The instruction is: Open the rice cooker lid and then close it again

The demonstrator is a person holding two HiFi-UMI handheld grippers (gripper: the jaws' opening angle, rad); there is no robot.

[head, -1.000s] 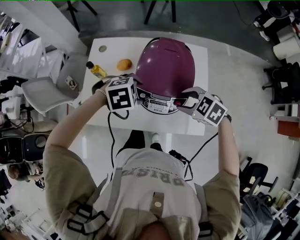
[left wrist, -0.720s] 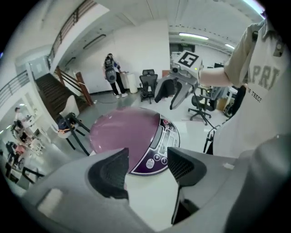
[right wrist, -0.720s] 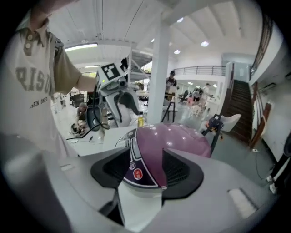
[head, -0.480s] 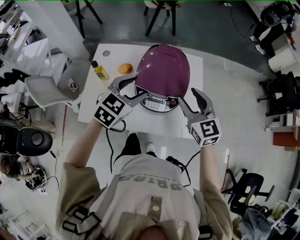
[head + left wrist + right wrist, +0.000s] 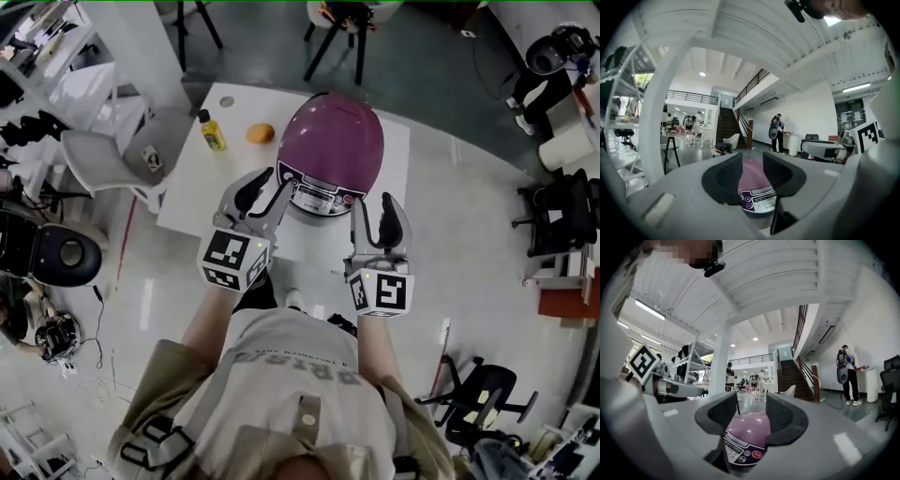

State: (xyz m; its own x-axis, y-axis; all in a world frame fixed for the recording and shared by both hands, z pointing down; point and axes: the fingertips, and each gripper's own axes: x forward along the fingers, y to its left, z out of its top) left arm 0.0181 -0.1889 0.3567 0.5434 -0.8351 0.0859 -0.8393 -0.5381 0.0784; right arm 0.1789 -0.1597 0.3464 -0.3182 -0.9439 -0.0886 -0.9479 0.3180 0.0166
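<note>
The purple rice cooker [image 5: 333, 141] stands on the white table [image 5: 192, 202] with its lid down and its control panel [image 5: 319, 197] facing me. Both grippers hang in the air in front of it, pointing level, touching nothing. My left gripper [image 5: 265, 187] is open; its jaws have just been closing, and between them only the cooker [image 5: 754, 185] shows far off. My right gripper [image 5: 375, 206] is open too, its jaws having just closed a little, with the cooker [image 5: 747, 430] seen through the gap.
A small yellow bottle [image 5: 212, 131] and an orange [image 5: 261, 133] sit at the table's far left. A grey chair [image 5: 112, 159] stands left of the table. A black cord hangs off the near edge. People stand far off in the hall.
Both grippers have lifted away from the cooker's front and swung from pointing down to level. The left jaws have narrowed. The cooker has stayed put with its lid down.
</note>
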